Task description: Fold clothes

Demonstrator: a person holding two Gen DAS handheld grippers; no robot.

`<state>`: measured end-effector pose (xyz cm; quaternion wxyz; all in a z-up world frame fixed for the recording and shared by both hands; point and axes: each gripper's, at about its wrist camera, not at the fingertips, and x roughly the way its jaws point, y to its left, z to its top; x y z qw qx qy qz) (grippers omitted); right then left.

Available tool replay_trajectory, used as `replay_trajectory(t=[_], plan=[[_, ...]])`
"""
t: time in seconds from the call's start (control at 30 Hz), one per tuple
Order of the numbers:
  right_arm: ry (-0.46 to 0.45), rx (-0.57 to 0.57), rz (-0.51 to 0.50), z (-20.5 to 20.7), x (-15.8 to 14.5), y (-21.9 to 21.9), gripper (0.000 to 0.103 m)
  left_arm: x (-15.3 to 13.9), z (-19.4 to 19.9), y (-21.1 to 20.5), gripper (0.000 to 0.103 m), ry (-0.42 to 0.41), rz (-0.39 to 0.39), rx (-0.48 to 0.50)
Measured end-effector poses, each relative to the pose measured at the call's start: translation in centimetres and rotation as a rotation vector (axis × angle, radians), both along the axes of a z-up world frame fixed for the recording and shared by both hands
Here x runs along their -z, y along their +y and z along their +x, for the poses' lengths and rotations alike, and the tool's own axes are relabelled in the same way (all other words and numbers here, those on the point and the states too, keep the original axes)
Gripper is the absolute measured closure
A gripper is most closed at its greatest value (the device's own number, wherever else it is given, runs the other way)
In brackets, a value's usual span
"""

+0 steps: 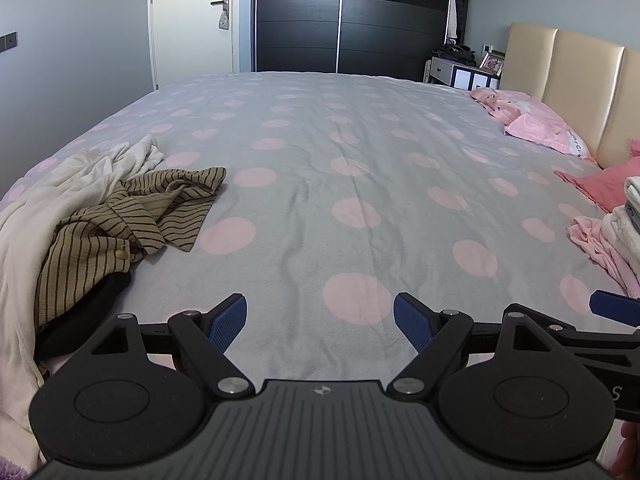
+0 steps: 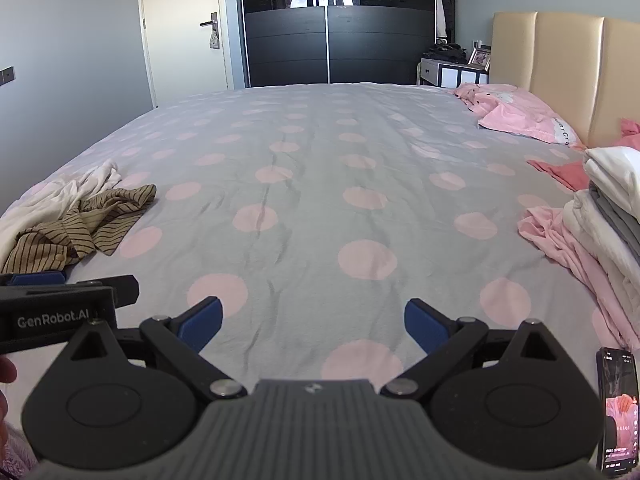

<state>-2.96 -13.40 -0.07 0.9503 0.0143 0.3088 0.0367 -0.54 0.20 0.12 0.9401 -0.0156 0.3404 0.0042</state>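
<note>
A crumpled tan shirt with dark stripes (image 1: 120, 220) (image 2: 80, 228) lies on the left of the bed, on top of a white garment (image 1: 60, 184) (image 2: 68, 190) and a dark one (image 1: 84, 316). My left gripper (image 1: 320, 322) hovers low over the bedspread, open, nothing between its blue pads (image 1: 228, 324). My right gripper (image 2: 312, 324) is beside it to the right, also open and empty. A stack of folded white and grey clothes (image 2: 608, 208) (image 1: 628, 220) rests at the right, with a loose pink garment (image 2: 560, 240) (image 1: 600, 244) at its foot.
The bed (image 1: 320, 152) has a grey spread with pink dots. Pink pillows (image 2: 524, 116) lie by the beige headboard (image 2: 560, 60). A phone (image 2: 616, 412) lies at the near right edge. A dark wardrobe (image 1: 348, 20), a door and a nightstand (image 1: 460, 70) stand beyond.
</note>
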Motion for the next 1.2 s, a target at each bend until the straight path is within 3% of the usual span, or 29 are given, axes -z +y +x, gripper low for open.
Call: replay_trajectory(t=[0.4,0.53,0.73,0.97,1.2], plan=[[-0.010,0.000,-0.022,-0.3,-0.1,0.1,0.005,-0.1,-0.3,1.2,0.022,0.012,-0.001,-0.022],[-0.014,0.007,-0.040,-0.2,-0.1,-0.5,0.005,0.1,0.4,3.7,0.023,0.034,-0.010,-0.028],[0.004,0.023,-0.027,0.6,0.1,-1.0,0.005,-0.3,1.3,9.5,0.043,0.061,0.053,-0.110],[0.007,-0.010,-0.040,2.5,-0.1,0.0,0.005,-1.1,2.8,18.7,0.055,0.074,0.082,-0.257],[0.016,-0.041,-0.078,4.1,0.2,1.1,0.005,-0.6,5.7,28.5,0.061,0.074,-0.010,-0.427]])
